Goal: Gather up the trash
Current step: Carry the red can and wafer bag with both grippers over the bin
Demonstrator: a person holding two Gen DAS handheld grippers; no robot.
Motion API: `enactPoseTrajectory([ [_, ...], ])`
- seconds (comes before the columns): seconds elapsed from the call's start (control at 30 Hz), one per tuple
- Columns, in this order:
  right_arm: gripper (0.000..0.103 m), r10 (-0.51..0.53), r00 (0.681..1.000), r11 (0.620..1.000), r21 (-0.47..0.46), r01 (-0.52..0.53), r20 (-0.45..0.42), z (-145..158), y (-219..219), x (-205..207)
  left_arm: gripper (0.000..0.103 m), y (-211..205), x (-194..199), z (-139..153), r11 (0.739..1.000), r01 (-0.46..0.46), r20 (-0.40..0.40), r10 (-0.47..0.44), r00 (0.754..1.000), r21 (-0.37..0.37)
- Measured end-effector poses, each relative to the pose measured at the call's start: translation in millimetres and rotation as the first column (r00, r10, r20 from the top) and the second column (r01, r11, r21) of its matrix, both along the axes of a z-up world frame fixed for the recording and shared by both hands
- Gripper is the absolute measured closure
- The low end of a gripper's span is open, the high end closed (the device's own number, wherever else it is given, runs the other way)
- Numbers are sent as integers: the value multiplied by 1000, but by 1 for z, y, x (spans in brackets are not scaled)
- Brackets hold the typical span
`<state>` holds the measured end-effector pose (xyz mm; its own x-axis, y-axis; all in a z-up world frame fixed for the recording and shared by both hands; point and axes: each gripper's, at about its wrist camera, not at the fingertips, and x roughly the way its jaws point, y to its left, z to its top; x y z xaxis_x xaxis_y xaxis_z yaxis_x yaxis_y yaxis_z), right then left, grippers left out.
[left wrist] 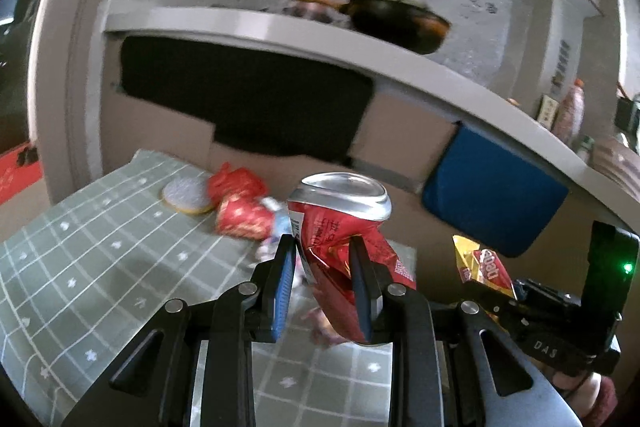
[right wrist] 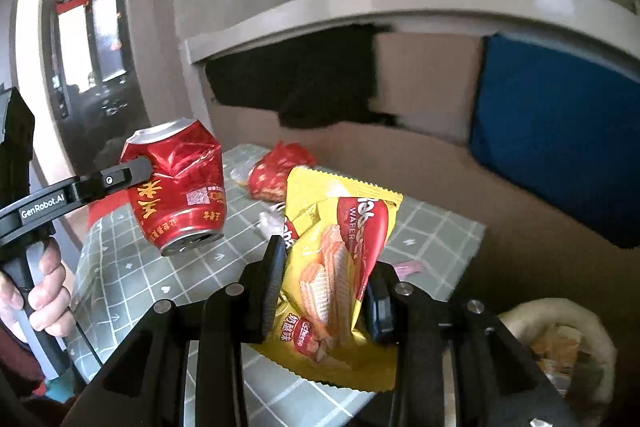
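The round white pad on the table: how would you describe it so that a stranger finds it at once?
Look at the green checked tablecloth, toward its far edge near the cardboard wall. The round white pad lies flat there, just left of the crumpled red wrappers. It alone is a flat disc, white on top with a yellow rim.

The can (left wrist: 340,223) is red with gold lettering and a silver top. The wrapper (right wrist: 336,275) is yellow with a red band and orange wafers printed on it. The tablecloth (left wrist: 80,267) is grey-green, gridded in white lines with small white marks. At ten o'clock from the can lie a crumpled red bag (left wrist: 240,203) and a white, yellow-edged sponge (left wrist: 186,195). At two o'clock hangs a blue panel (left wrist: 492,195).
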<state>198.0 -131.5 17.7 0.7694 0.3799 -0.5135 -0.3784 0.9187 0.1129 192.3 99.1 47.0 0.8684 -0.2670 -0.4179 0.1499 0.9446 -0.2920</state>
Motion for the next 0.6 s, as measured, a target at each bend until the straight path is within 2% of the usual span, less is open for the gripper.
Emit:
enactPoseTrajectory([
  [0.3, 71, -178, 981, 984, -1, 179, 82, 23, -82, -45, 75, -95, 3, 26, 985, 172, 51, -173, 984, 21],
  [0.6, 71, -359, 928, 933, 31, 357, 104, 29, -162, -81, 75, -190, -3, 20, 939, 340, 28, -342, 939, 41],
])
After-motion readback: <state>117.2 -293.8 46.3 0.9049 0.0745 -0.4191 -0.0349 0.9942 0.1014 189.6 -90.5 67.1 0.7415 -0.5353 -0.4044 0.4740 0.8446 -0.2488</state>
